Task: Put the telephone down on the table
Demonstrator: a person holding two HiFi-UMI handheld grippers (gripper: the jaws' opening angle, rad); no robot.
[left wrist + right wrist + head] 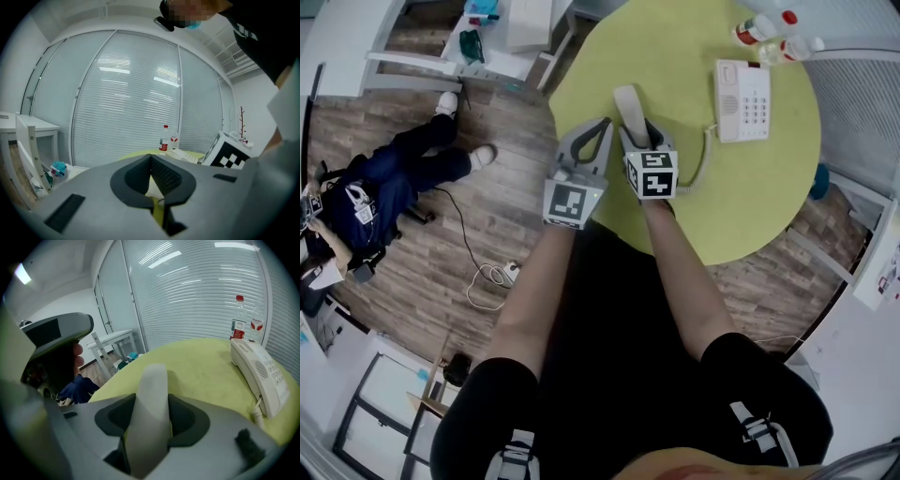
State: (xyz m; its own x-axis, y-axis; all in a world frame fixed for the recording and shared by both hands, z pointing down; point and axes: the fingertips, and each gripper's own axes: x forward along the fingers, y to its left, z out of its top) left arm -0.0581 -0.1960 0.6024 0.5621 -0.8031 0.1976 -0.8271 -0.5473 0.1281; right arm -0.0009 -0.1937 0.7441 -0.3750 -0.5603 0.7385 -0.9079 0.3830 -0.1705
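Right tongs grip the white plastic phone handset. Letting go too high could bang it on the round yellow-green tabletop. Left tongs are pinched together, empty.

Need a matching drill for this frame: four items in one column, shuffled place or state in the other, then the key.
Things:
1. handset
2. telephone base
3. bottles
4. left gripper

Place or state:
A. jaws together, nothing between them
B. standing upright near the far edge of the table
C. clamped in the right gripper
D. lying flat on the table, keypad up

Pairs: 1-C, 2-D, 3-B, 4-A
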